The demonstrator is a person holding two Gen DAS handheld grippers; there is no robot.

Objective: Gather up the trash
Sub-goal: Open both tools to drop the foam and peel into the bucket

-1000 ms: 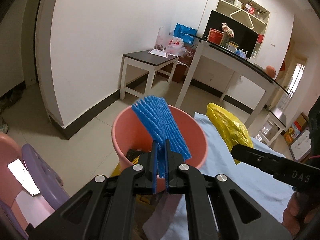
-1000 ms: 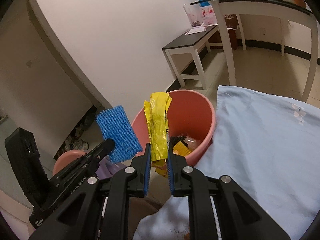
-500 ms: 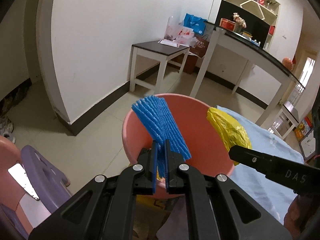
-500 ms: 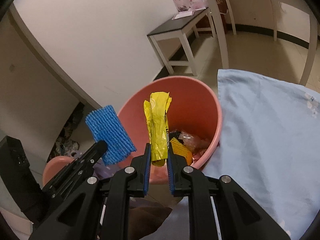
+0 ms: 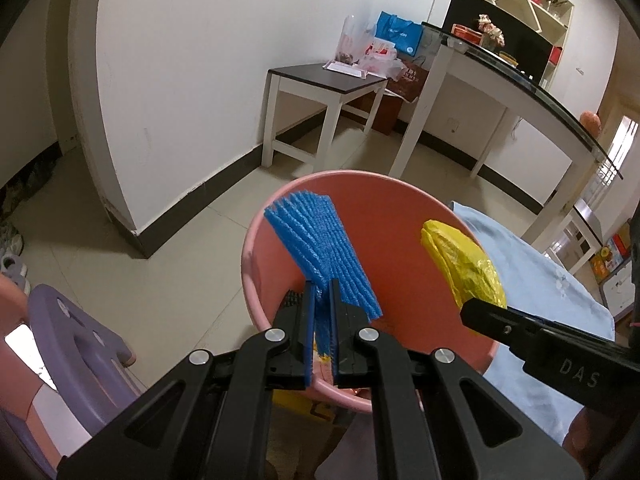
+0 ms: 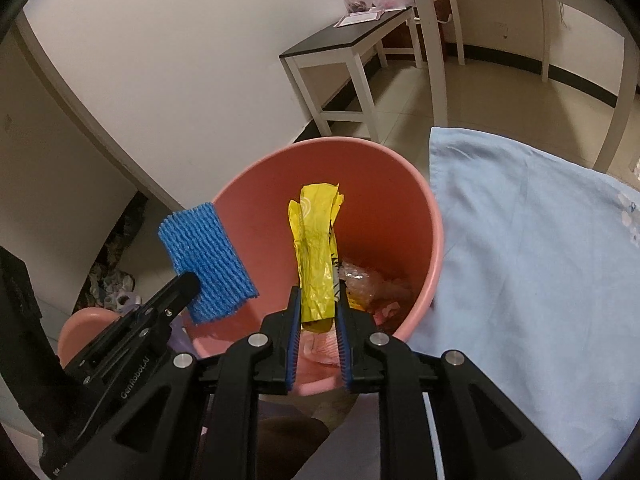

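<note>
A pink bucket stands on the floor with wrappers lying in its bottom. My left gripper is shut on a blue foam net, which sticks up over the bucket's near left rim. My right gripper hangs over the bucket's mouth with a crumpled yellow wrapper upright between its pads. Its jaws are opening, and the wrapper still stands in the grip. In the right wrist view the blue foam net sits left of the bucket. The yellow wrapper also shows in the left wrist view.
A light blue cloth covers a surface right of the bucket. A purple stool stands at the near left. Beyond the bucket are a low dark-topped table, a long white desk and a wall corner.
Both grippers have come forward and down over the bucket, which now fills more of each view. The right jaws stand a little wider around the yellow wrapper.
</note>
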